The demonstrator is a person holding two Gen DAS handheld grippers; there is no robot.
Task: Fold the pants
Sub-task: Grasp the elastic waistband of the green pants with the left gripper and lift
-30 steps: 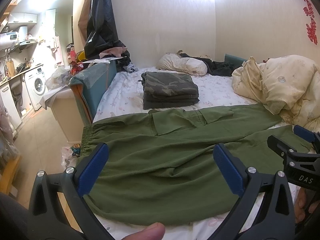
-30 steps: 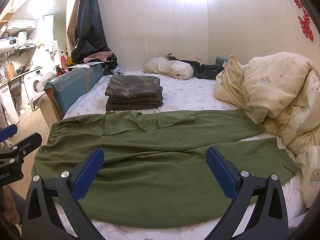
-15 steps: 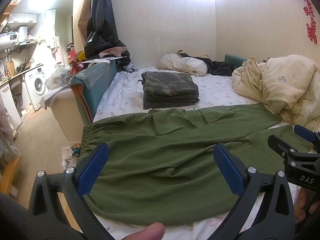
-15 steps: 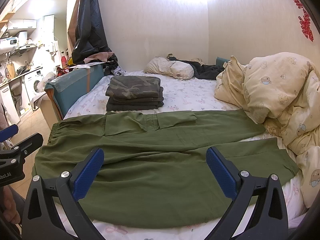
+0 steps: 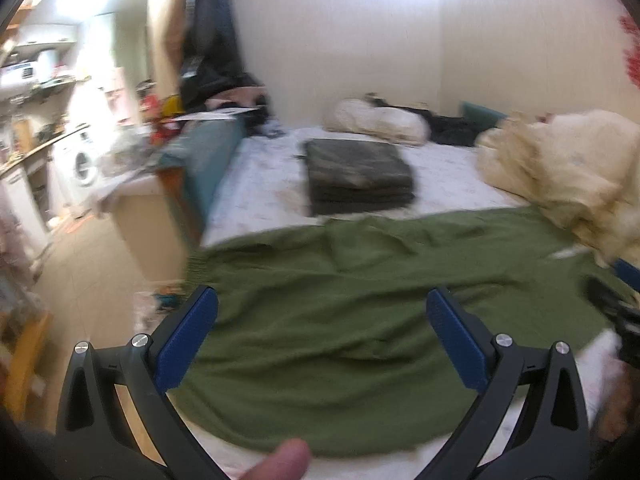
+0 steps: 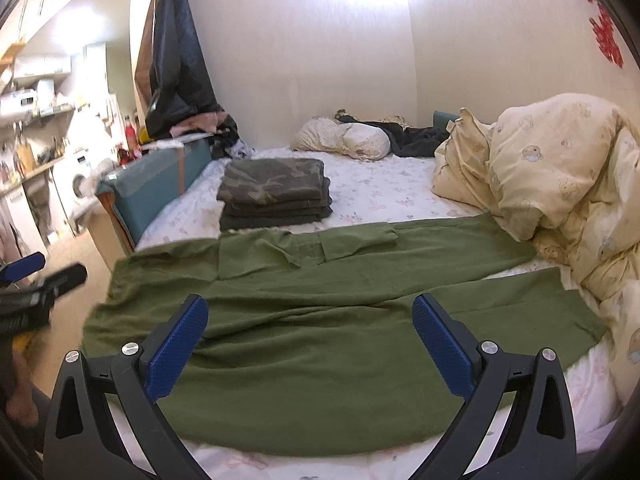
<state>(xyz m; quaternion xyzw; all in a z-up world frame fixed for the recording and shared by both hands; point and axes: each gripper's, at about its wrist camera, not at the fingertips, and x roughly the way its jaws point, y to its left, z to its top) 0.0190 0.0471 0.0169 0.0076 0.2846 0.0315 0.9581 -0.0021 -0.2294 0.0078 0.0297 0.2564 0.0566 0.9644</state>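
Observation:
Green pants (image 6: 320,312) lie spread flat across the near part of the bed, waistband at the left edge, legs running right toward the duvet. They also show in the left wrist view (image 5: 340,312). My left gripper (image 5: 322,336) is open and empty, held above the waist half of the pants. My right gripper (image 6: 310,332) is open and empty above the middle of the pants. The left gripper also shows at the left edge of the right wrist view (image 6: 36,280). The left wrist view is blurred.
A stack of folded dark and camouflage clothes (image 6: 272,196) sits on the floral bedsheet (image 6: 380,196) behind the pants. A cream duvet (image 6: 560,184) is piled at the right. Pillows (image 6: 344,140) lie by the wall. A teal bed end (image 6: 156,188) and the floor are at the left.
Both grippers have shifted to the left over the pants, the left one fast enough to blur its view. Both stay open. The pants lie as before.

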